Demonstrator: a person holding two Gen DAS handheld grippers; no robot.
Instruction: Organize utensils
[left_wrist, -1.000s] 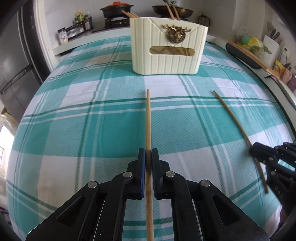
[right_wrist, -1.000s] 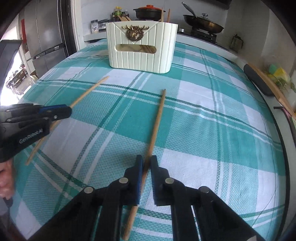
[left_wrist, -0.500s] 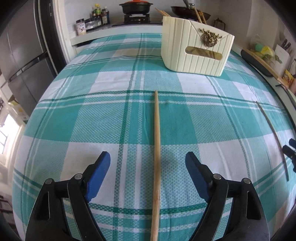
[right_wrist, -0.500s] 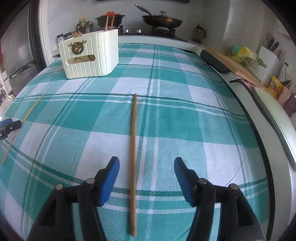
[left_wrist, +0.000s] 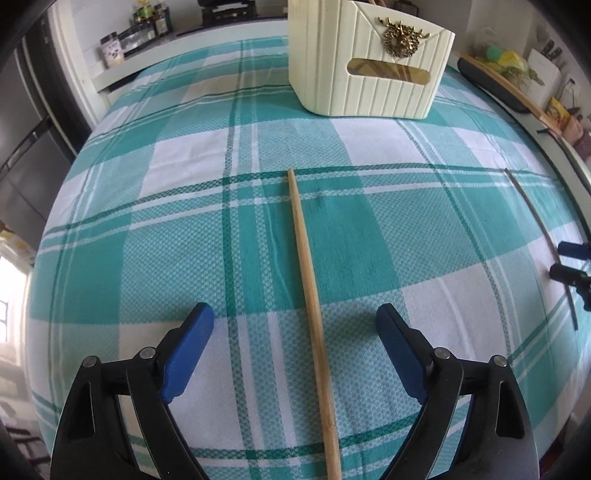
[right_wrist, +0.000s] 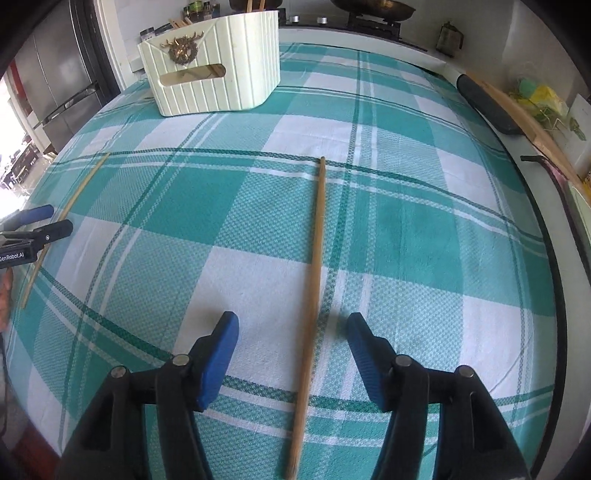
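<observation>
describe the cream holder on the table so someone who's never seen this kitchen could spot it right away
Start at the table under the teal and white checked cloth. At its far end, toward the stove, stands a cream ribbed holder with chopsticks poking out. Unlike the loose chopsticks lying flat, it stands upright, with a gold wreath ornament and a slot window.

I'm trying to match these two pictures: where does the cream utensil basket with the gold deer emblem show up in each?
Left wrist view: cream basket top centre-right, beyond the chopstick.
Right wrist view: basket top left.
Shared landmark: its gold emblem.
</observation>
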